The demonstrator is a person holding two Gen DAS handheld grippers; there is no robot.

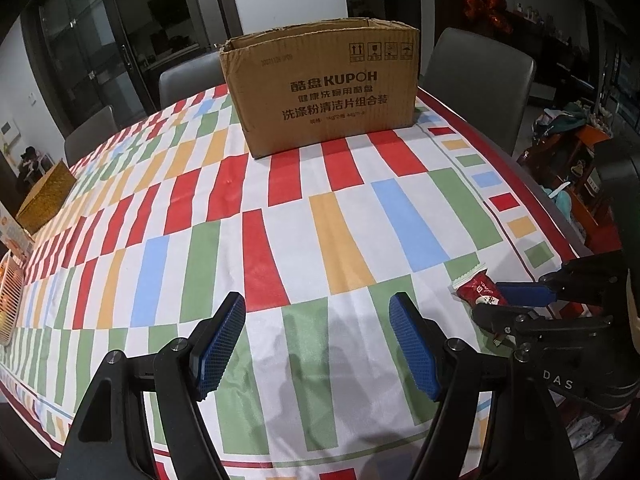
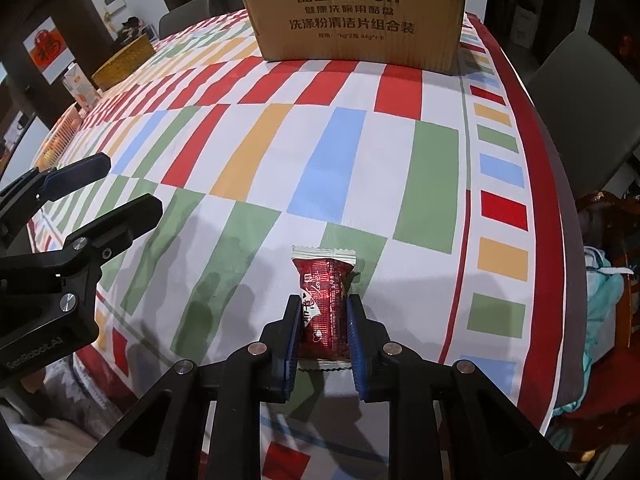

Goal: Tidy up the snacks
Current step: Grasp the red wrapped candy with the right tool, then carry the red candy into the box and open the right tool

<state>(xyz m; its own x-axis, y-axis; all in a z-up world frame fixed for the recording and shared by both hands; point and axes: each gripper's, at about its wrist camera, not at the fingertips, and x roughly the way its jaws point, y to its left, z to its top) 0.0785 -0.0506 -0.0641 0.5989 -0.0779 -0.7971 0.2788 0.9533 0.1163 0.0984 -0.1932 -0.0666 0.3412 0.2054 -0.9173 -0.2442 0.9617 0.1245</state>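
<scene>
A small red snack packet (image 2: 325, 300) with white crimped ends is clamped between the blue pads of my right gripper (image 2: 324, 312), low over the tablecloth near the table's front right corner. The packet also shows in the left wrist view (image 1: 478, 287), held by the right gripper (image 1: 486, 306). My left gripper (image 1: 316, 322) is open and empty above the cloth, to the left of the packet; it also shows in the right wrist view (image 2: 124, 186). An open brown cardboard box (image 1: 324, 86) printed KUPOH stands at the table's far side (image 2: 356, 12).
The table carries a cloth (image 1: 280, 216) with red, green, blue and orange blocks. A woven golden box (image 1: 46, 196) and a white fan (image 1: 8, 296) lie at the left. Grey chairs (image 1: 480, 80) stand behind the table. Clutter fills the floor at the right.
</scene>
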